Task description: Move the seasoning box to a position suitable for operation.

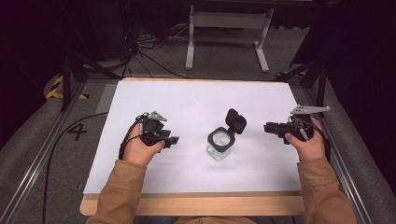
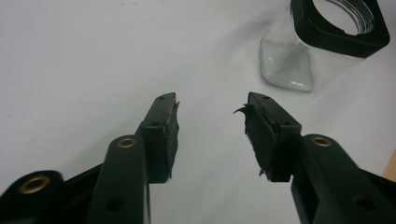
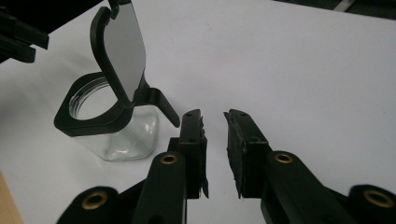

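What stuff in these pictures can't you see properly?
- Jar: in the left gripper view the top edge cuts off its rim, so the lid is out of frame.
- Lid: in the right gripper view its top is cut by the picture edge.
- Jar's inside: in the high view it is too small to tell if anything is in it.
- Left gripper: in the high view its jaws are too small to judge.

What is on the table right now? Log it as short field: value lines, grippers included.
surface: white table top
object: clear glass jar, upright, mid-table
collar: black, around jar mouth
lid: black flip lid, hinged open, standing up
contents: none visible
left gripper: open, left of jar, apart from it
right gripper: open, right of jar, apart from it
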Demonstrator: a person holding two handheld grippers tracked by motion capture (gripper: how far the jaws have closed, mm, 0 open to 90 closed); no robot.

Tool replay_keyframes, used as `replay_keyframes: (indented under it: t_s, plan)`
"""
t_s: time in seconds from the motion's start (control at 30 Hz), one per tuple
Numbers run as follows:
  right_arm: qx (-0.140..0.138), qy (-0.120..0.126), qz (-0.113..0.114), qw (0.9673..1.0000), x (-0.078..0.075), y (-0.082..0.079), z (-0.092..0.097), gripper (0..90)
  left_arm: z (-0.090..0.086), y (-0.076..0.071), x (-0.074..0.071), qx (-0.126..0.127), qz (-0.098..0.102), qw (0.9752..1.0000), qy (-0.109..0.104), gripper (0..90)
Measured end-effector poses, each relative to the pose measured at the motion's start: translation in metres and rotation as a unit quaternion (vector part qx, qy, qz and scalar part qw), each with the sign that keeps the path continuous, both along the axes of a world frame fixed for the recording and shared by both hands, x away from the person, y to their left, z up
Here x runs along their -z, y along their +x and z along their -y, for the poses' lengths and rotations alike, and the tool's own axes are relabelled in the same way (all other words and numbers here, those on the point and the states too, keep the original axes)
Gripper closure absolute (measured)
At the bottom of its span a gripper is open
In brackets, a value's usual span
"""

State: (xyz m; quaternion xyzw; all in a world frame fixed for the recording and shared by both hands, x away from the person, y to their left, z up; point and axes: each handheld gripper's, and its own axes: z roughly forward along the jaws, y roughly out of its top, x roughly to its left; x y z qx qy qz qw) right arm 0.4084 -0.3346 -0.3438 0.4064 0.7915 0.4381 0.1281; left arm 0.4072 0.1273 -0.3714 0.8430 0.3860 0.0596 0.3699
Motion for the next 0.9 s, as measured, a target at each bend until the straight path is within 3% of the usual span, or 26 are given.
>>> replay_keyframes:
  t_s: [0.1,0.4,0.5,0.67,0.9]
  plan:
    - [-0.004,-0.005,0.007,1.0000,-0.001,-0.001,-0.002,76.4,0.000,-0.001,-0.004,0.001,0.000,0.9999,0.012,60.6]
    - [-0.008,-0.014,0.023,0.9996,-0.007,-0.011,-0.007,76.4,0.010,-0.002,-0.012,0.005,-0.002,0.9999,-0.009,62.2]
    - [-0.016,-0.013,0.026,0.9994,-0.009,-0.012,-0.013,78.2,0.008,-0.004,-0.014,0.030,-0.003,0.9994,-0.018,60.9]
    - [-0.018,-0.018,0.031,0.9992,-0.011,-0.009,-0.018,89.9,0.001,-0.008,-0.017,0.022,0.001,0.9997,-0.014,66.0]
    - [-0.030,-0.016,0.051,0.9981,-0.015,-0.004,-0.030,90.0,-0.004,-0.019,-0.014,0.009,0.007,0.9997,-0.023,72.1]
